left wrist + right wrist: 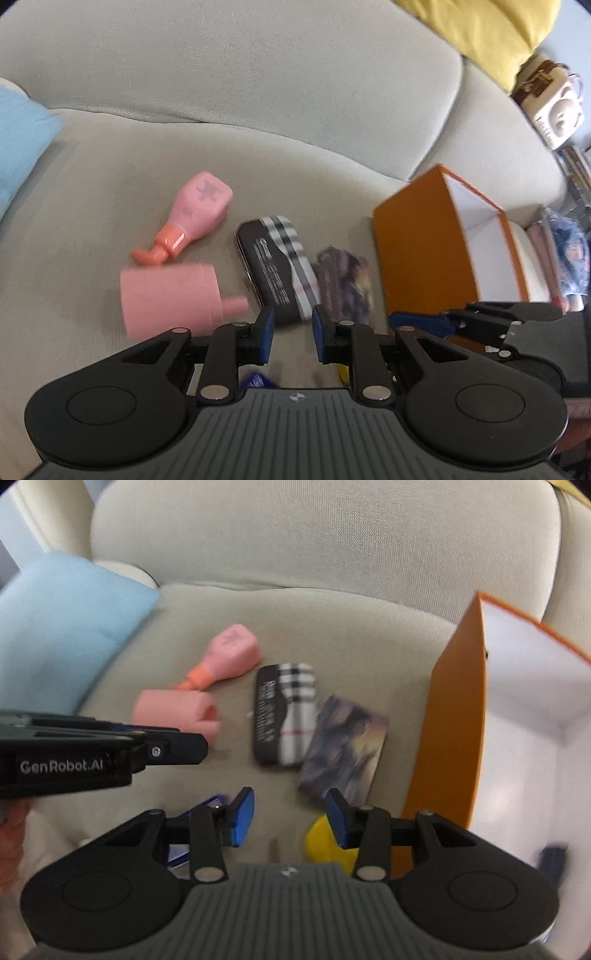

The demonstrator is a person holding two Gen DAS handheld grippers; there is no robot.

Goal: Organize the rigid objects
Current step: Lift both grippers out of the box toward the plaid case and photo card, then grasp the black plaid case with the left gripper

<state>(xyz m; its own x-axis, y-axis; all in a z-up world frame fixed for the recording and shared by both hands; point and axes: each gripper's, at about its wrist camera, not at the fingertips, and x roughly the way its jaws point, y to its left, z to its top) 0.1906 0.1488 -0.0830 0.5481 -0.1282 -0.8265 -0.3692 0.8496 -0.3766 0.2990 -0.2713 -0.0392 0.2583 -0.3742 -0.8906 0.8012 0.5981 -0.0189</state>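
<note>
Loose things lie on the beige fabric sofa seat (351, 627), all to the left of the tall orange cardboard box with a white inside (458, 716), which stands open at the seat's right side and looks like the place meant for them. Nearest the box lies a flat card with a dark marbled print (343, 746), then a black case with a plaid panel (284, 712), then a pink squat bottle with an orange pump (231, 653) and a pink cylinder with a short spout (173, 712), farthest from the box. A small yellow object (321, 843) sits just beside the box's near corner, partly hidden. The right gripper (290, 821) hangs above the seat between the card and the yellow object, its jaws a little apart with nothing between them. The left gripper (291, 334) hovers near the case's near end, jaws narrowly apart and empty. Judging from this, the step is the approach to a next pick. The next move calls for settling on one item, lowering around it, and closing.
</note>
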